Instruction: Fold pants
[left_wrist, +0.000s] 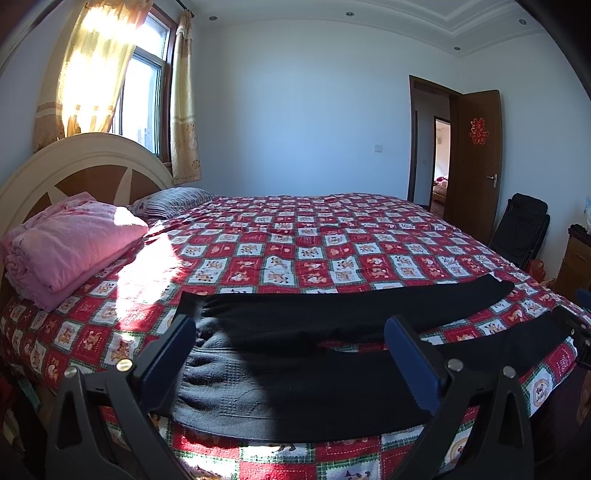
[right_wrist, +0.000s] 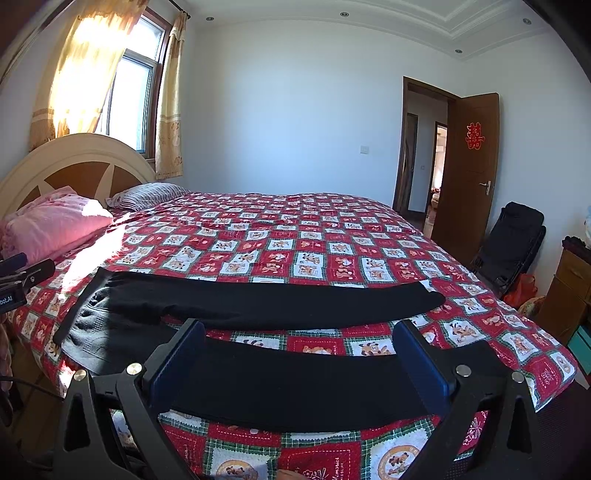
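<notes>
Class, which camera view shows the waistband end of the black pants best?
The left wrist view: the waistband lies close, between the open left gripper, its knit texture clear. In the right wrist view the waistband sits far left, smaller and partly shadowed.

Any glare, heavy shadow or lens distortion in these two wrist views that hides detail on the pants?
Left wrist view: sun through the window blows out a bedspread patch, and the black pants read as near-featureless shadow except the waist knit. Right wrist view: same glare by the pink blanket; fisheye bends the bed edge and darkens the corners.
</notes>
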